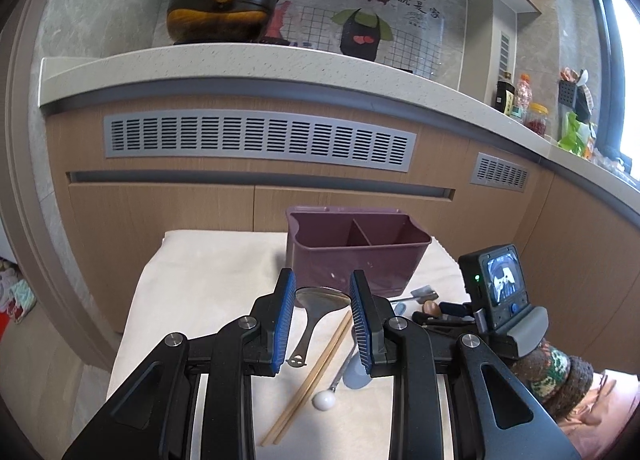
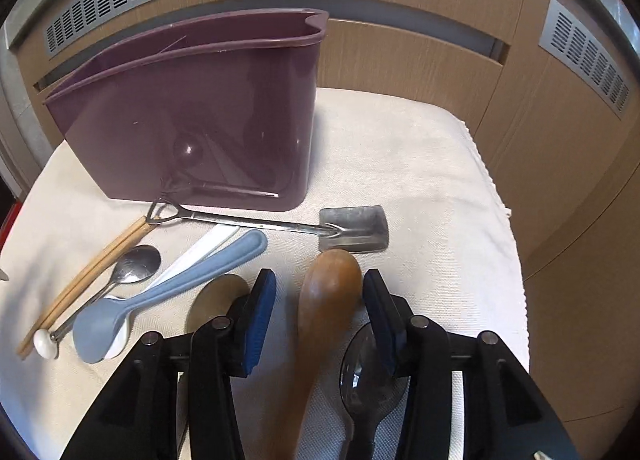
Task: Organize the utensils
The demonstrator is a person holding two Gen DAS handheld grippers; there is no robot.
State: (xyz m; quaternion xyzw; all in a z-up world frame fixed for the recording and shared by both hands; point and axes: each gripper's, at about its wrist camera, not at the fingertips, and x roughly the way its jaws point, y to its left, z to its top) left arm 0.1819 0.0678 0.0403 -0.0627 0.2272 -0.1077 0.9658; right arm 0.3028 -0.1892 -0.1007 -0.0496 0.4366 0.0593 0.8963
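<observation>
A purple two-compartment caddy (image 1: 356, 256) (image 2: 192, 112) stands on a white cloth. My left gripper (image 1: 322, 276) is open, hovering over a wide metal spoon (image 1: 320, 298) and a pair of chopsticks (image 1: 316, 364). My right gripper (image 2: 320, 274) is open and straddles a brown wooden spoon (image 2: 328, 300), with a gap showing on its left side. Under the right finger lies a dark spoon (image 2: 368, 360); a second wooden spoon (image 2: 216, 296) lies beside the left finger. In front of the caddy lie a shovel-shaped metal spoon (image 2: 352, 228), a blue-grey spoon (image 2: 160, 292), a white spoon (image 2: 208, 244) and a small metal spoon (image 2: 136, 262).
The cloth-covered table (image 2: 440, 164) ends close to wooden cabinet fronts (image 1: 180, 212) with grey vents. Above them runs a speckled countertop (image 1: 240, 60) with a black pot (image 1: 220, 8) and bottles at the right. A knit sleeve (image 1: 560, 376) sits behind the right gripper's camera unit (image 1: 500, 288).
</observation>
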